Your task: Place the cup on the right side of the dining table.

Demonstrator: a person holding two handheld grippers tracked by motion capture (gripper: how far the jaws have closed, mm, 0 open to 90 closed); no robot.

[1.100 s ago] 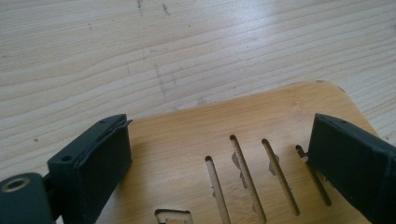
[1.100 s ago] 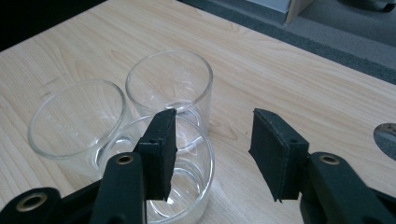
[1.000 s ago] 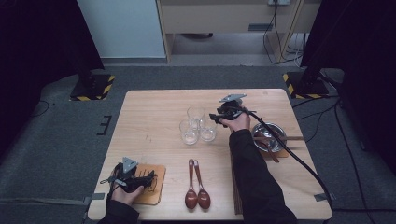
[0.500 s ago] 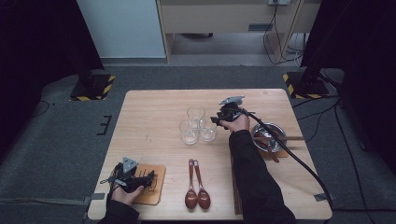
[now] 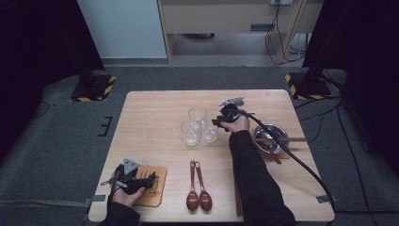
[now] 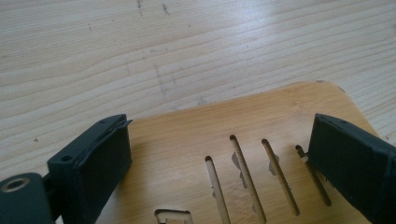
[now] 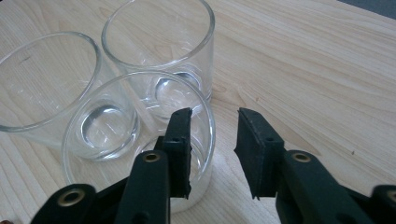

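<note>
Right gripper (image 7: 212, 140) at the nearest glass (image 7: 140, 144): one jaw inside the rim, the other outside, the wall of the glass between them. Jaws have just been closing; a gap shows on the outer side, so the pads are not yet pressing. That glass stands on the table (image 5: 155, 117) near its middle, close against two more glasses (image 7: 159, 51), all three upright in a tight cluster. In the high view the right hand (image 5: 235, 123) sits just right of the cluster. Beyond it to the right, a metal bowl (image 5: 270, 136). At the near edge, two wooden spoons (image 5: 197, 188) side by side. Left gripper (image 6: 219, 154) low over a slotted wooden board (image 6: 252, 130) at the near left corner, jaws spread wide, nothing between them.
</note>
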